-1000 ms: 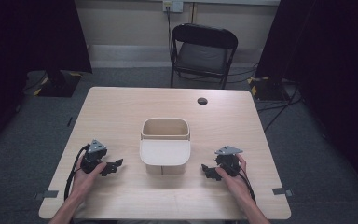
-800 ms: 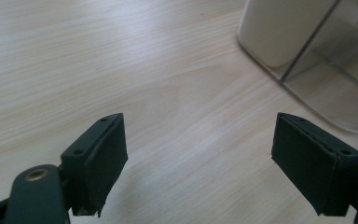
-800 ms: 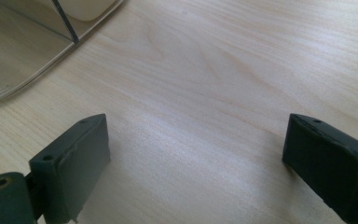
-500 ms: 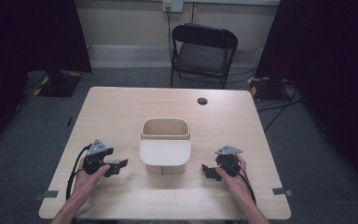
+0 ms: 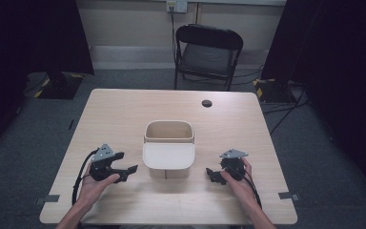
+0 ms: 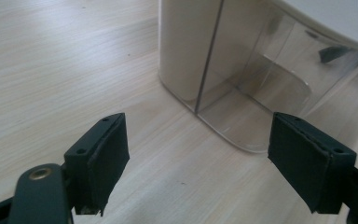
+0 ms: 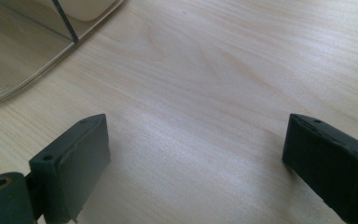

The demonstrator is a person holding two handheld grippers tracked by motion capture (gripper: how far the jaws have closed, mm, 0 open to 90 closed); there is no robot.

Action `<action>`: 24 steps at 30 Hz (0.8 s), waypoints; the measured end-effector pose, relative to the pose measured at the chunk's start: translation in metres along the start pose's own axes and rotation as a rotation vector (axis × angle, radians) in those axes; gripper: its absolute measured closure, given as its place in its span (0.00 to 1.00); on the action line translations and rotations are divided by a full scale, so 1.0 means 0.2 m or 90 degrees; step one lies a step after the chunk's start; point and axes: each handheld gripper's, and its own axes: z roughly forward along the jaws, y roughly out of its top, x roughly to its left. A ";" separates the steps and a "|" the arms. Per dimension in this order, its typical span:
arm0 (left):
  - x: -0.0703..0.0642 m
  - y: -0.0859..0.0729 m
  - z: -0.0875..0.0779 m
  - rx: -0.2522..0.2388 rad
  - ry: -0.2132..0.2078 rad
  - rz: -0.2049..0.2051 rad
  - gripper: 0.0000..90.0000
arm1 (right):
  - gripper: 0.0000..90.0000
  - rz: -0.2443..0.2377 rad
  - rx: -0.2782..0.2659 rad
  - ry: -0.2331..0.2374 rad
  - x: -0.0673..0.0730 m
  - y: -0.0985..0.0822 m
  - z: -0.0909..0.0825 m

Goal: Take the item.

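Note:
A cream bin [image 5: 168, 150] with an open top and a clear front section stands at the middle of the table. My left gripper [image 5: 127, 172] is open just left of it, held low over the wood, jaws pointing toward the bin. In the left gripper view the bin's cream wall [image 6: 186, 51] and clear part [image 6: 261, 88] rise just ahead of the wide-apart jaws. My right gripper [image 5: 213, 176] is open to the bin's right, nothing between its jaws. The right gripper view has the bin's clear base edge [image 7: 23, 56] at top left.
The wooden table [image 5: 124, 114] has a small black round thing [image 5: 207, 103] near its far edge. A black folding chair [image 5: 205, 55] stands behind the table. Bits of tape [image 5: 286, 195] mark the front corners. Dark curtains flank the room.
My left gripper has moved right, closer to the bin. The right gripper has stayed where it was.

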 end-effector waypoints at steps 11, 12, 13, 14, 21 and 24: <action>-0.06 0.03 0.02 -0.012 -0.030 0.010 0.22 | 0.07 0.000 0.000 -0.001 0.00 0.00 0.00; -0.06 0.03 0.02 -0.012 -0.032 0.009 0.22 | 0.07 0.000 0.000 -0.001 0.00 0.00 0.00; -0.06 0.03 0.02 -0.012 -0.032 0.009 0.22 | 0.07 0.000 0.000 -0.001 0.00 0.00 0.00; -0.07 0.03 0.01 -0.013 -0.041 0.006 0.22 | 0.07 0.000 0.000 -0.001 0.00 0.00 0.00; -0.15 0.06 0.03 -0.012 -0.057 0.034 0.22 | 0.07 0.000 0.000 -0.001 0.00 0.00 0.00; -0.16 0.07 0.04 -0.013 -0.059 0.037 0.22 | 0.07 0.000 0.000 -0.001 0.00 0.00 0.00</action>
